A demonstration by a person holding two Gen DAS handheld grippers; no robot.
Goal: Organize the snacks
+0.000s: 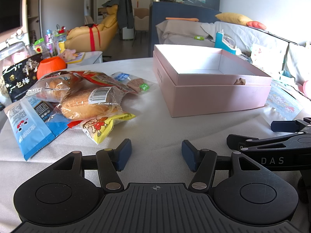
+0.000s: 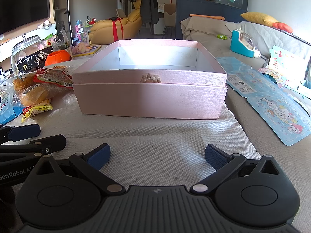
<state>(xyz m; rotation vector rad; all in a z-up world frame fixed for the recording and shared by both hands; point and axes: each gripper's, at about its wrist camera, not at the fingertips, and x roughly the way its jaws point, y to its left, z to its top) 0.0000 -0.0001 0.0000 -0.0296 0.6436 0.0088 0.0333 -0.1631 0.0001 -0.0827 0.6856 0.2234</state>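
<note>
Open pink rigid cardboard box [image 2: 149, 99] sits mid-table on the pale woven cloth [image 1: 165, 128], empty as far as I can see, stiff-walled and probably light, so likely the bin. Left of the box is the pile of crinkly film snack packets [image 1: 77, 97]: clear-wrapped bread roll [image 1: 87, 104] on top, squashy, take by the body gently; flat light-blue foil pouch [image 1: 29, 130] and small yellow cartoon-print packet [image 1: 101, 126] are slippery, pinch a sealed edge. Left gripper [image 1: 155, 155] and right gripper [image 2: 155, 157] both released, nothing between the jaws, short of the box.
</note>
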